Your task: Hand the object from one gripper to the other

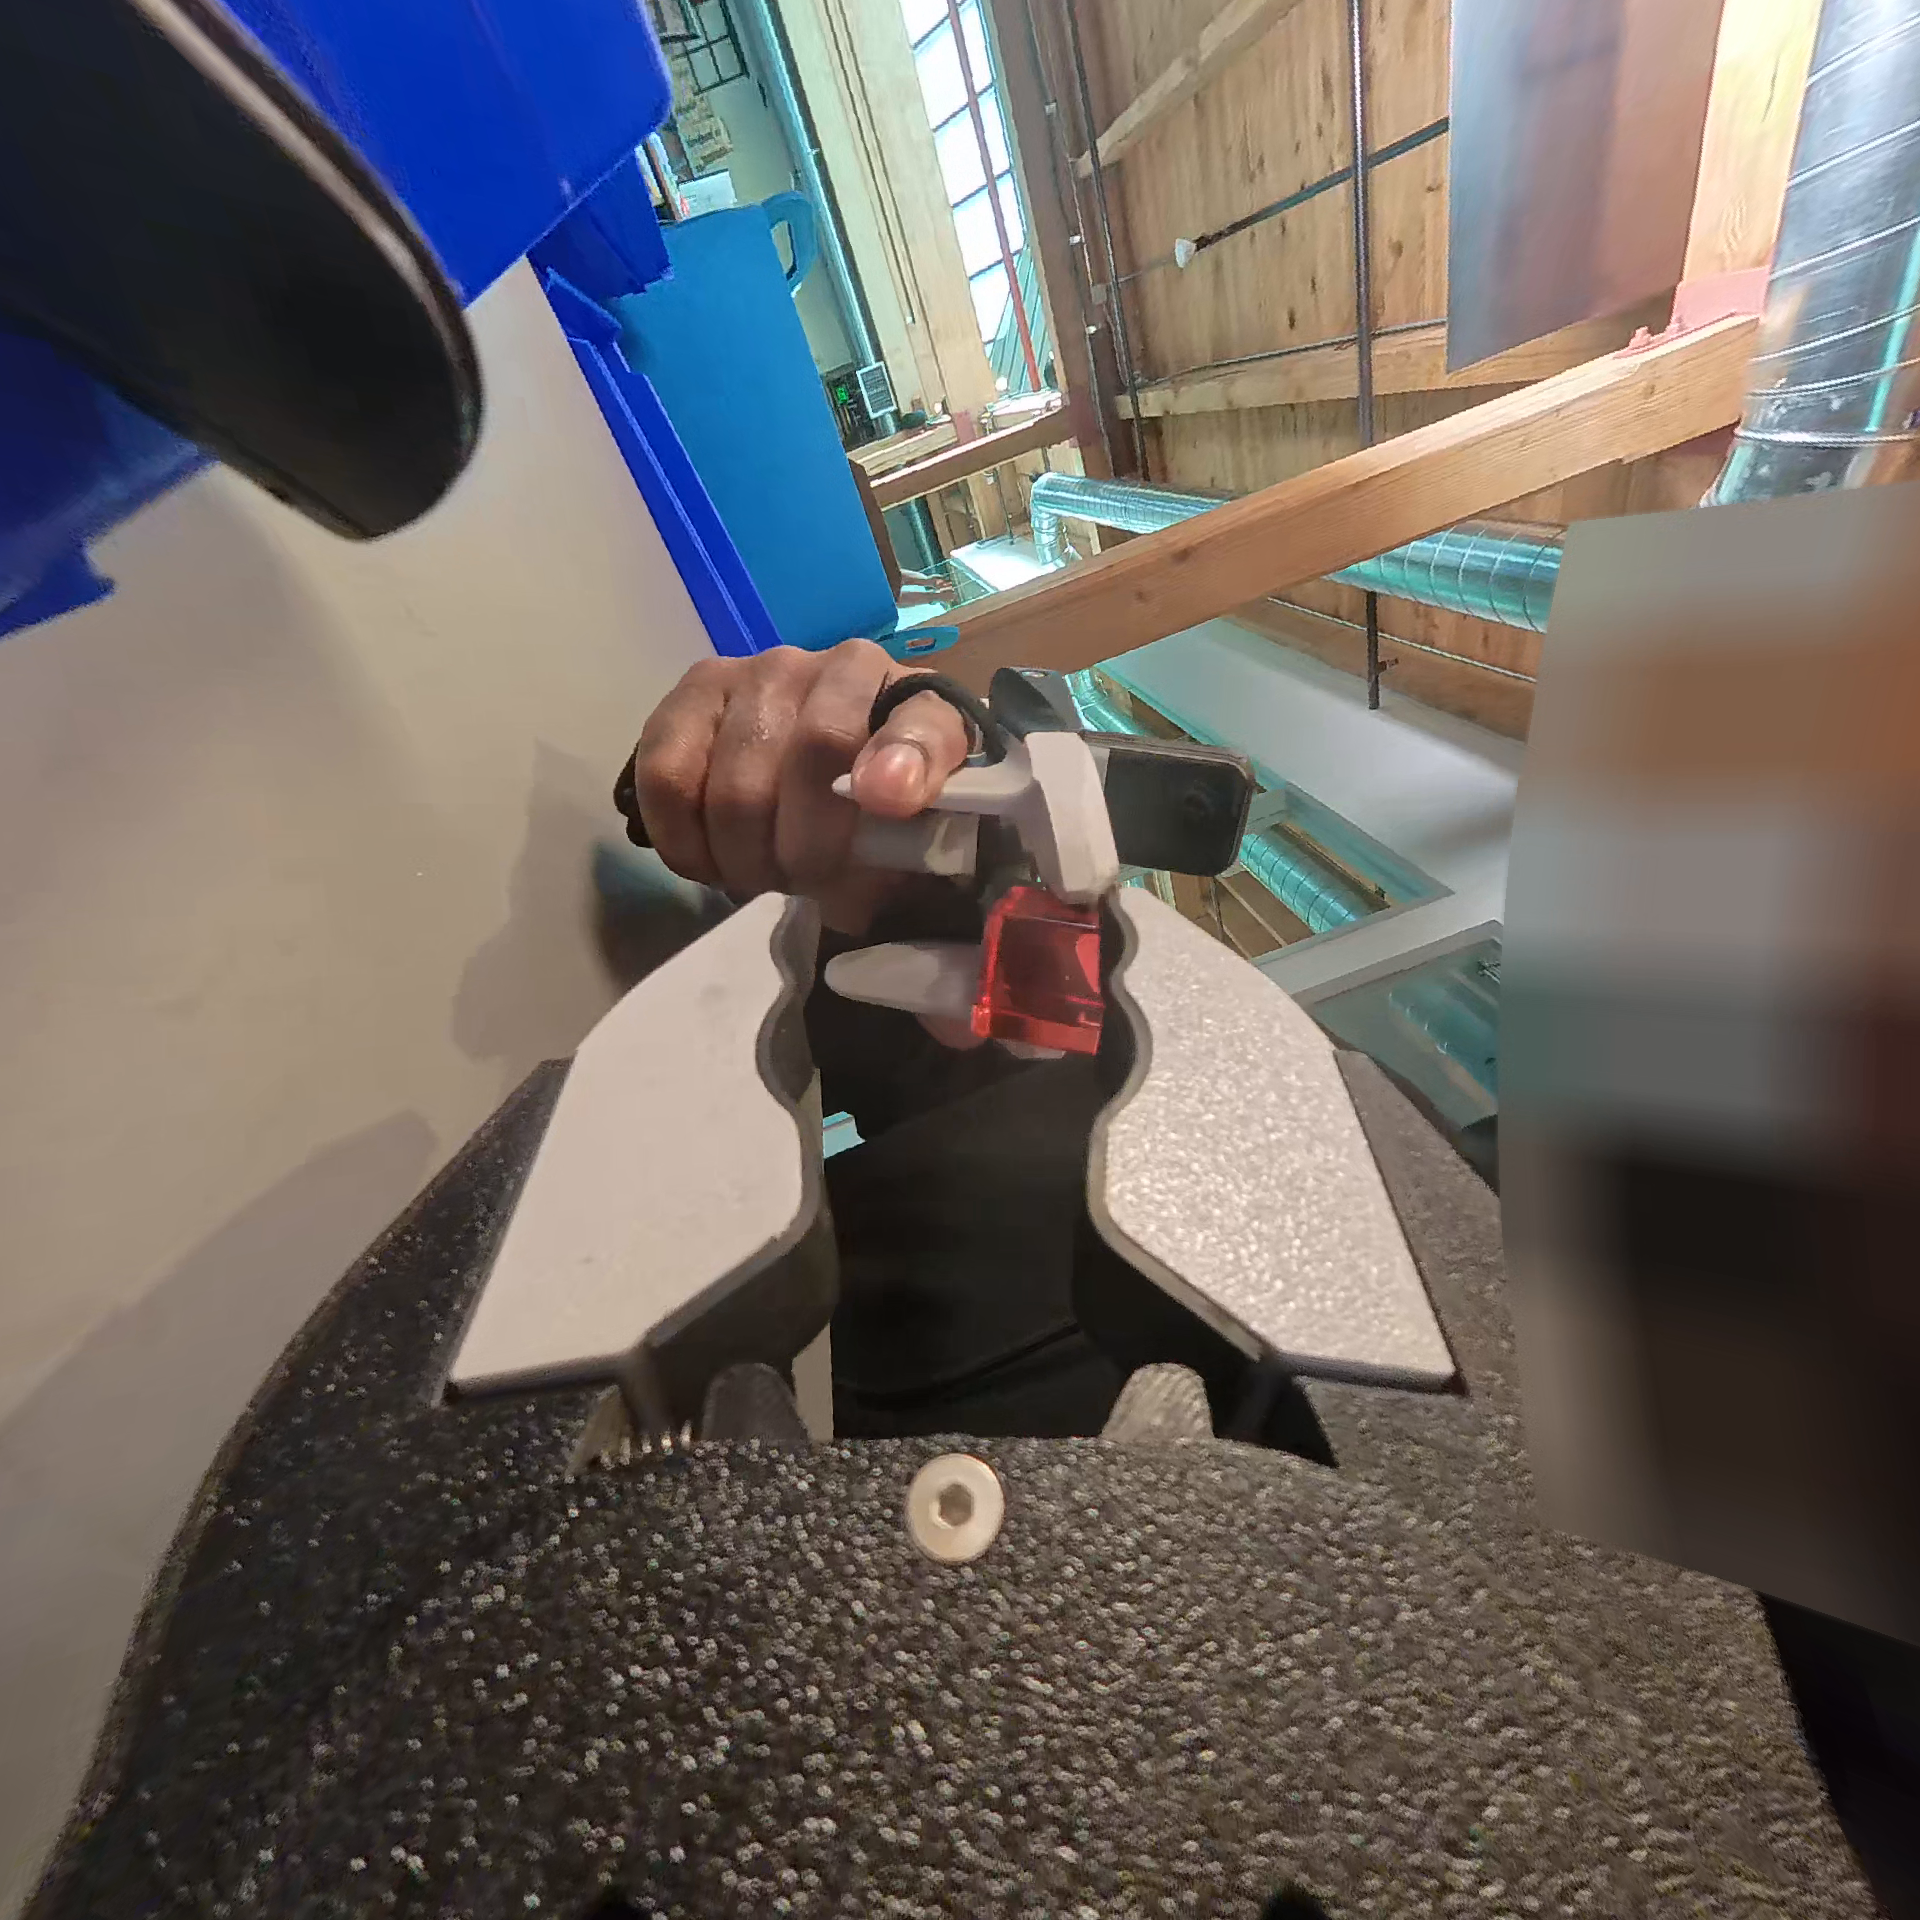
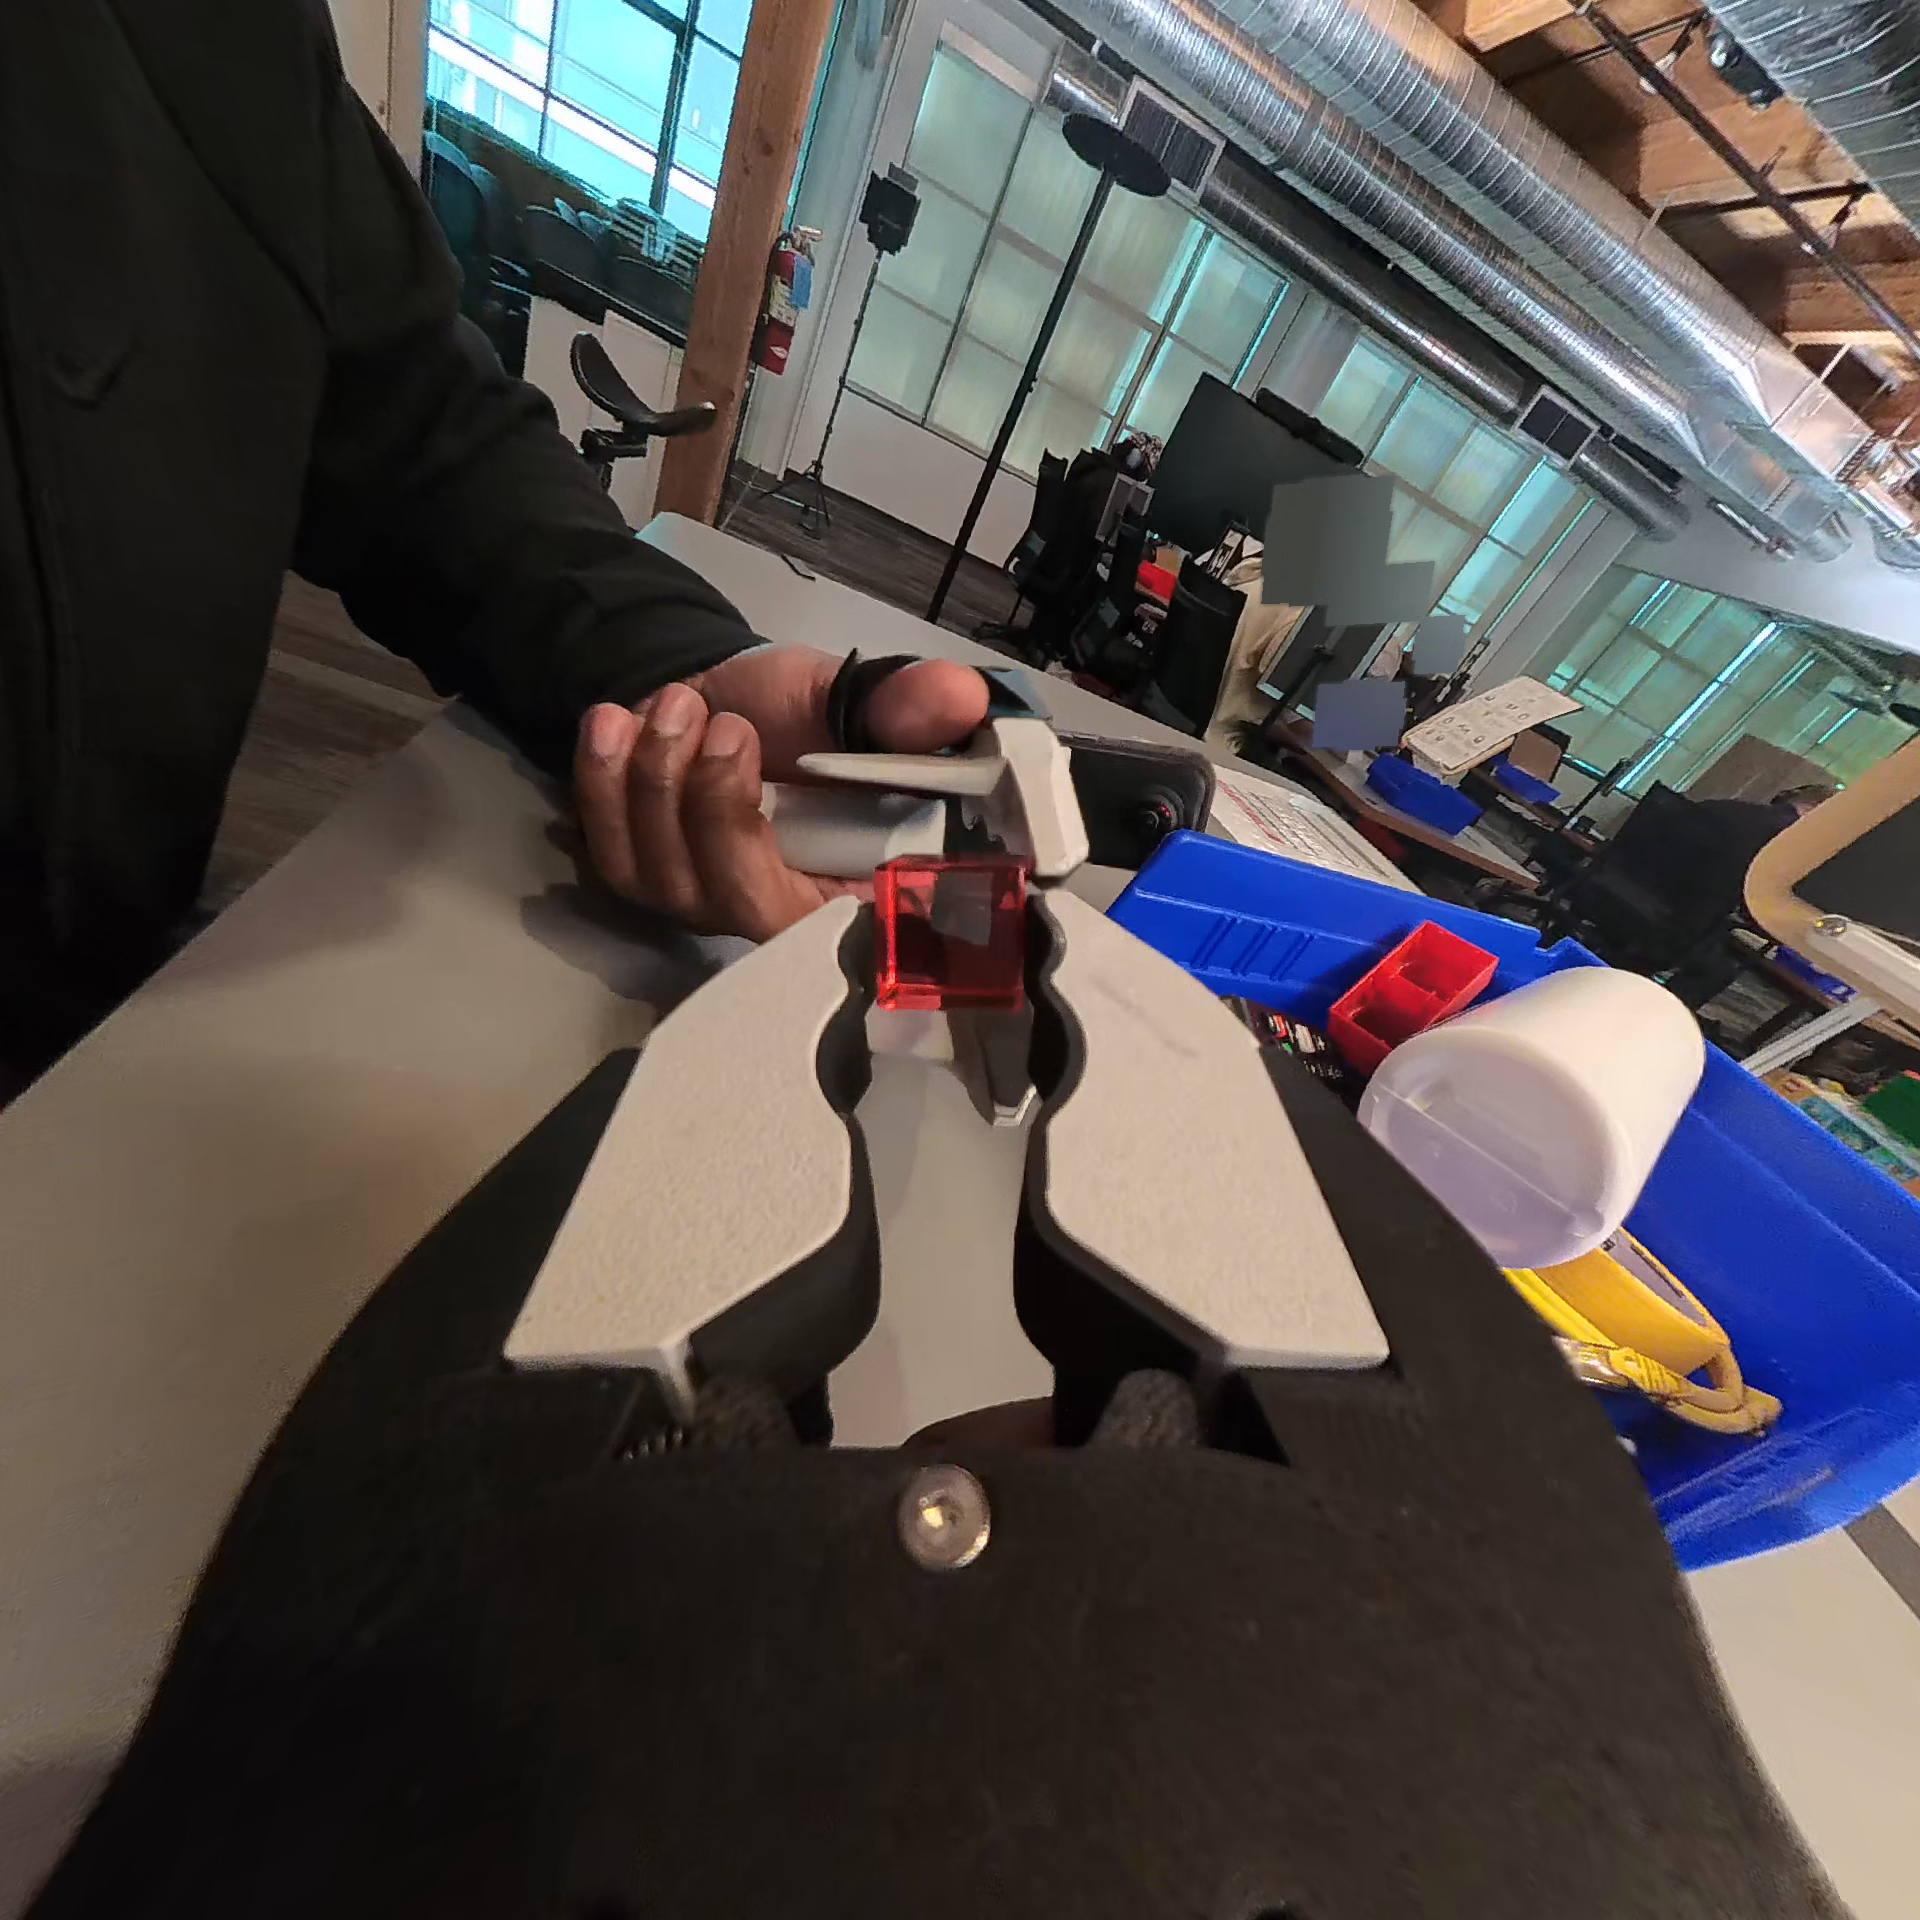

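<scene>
The red translucent cube (image 2: pixel 951 933) sits at frame centre in the right wrist view, clamped between the tips of the right gripper (image 2: pixel 951 940). In the left wrist view the left gripper (image 1: pixel 951 971) stands spread apart, the cube (image 1: pixel 1039 971) just inside its right fingertip. To do this well, the left should centre on the cube, close onto the free faces, and only then should the right let go.

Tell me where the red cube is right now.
The red cube sits between the fingertips of the right tool, held above the grey table. In the left wrist view it lies just past the open left tool, left of the blue bin.
</scene>
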